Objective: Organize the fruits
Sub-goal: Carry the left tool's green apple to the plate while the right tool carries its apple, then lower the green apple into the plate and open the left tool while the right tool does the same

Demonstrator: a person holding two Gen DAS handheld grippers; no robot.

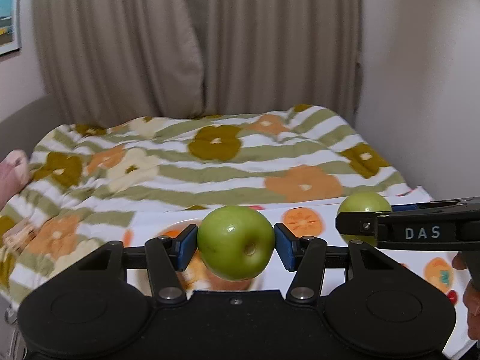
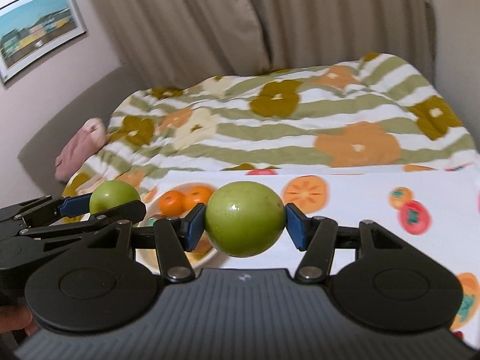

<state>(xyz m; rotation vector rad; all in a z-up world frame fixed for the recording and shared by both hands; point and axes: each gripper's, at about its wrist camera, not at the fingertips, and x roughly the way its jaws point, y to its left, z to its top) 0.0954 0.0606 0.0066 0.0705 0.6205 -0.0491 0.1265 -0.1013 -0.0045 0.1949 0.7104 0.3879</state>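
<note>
We have a green apple (image 1: 236, 242) pinched between the blue pads of our left gripper (image 1: 235, 244), and a second green apple (image 2: 245, 218) clamped the same way in our right gripper (image 2: 245, 221), both carried clear above the fruit-print cloth (image 2: 360, 210). Just below and behind the left pad of the right gripper sits a white bowl (image 2: 156, 207) with two oranges (image 2: 184, 199). We judge both picks done and both placements left. The left apple's dimpled end faces our camera, so its core axis runs along the fingers; the right apple's axis we cannot tell.

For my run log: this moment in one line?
left gripper: green apple | right gripper: second green apple | oranges: in bowl
</note>
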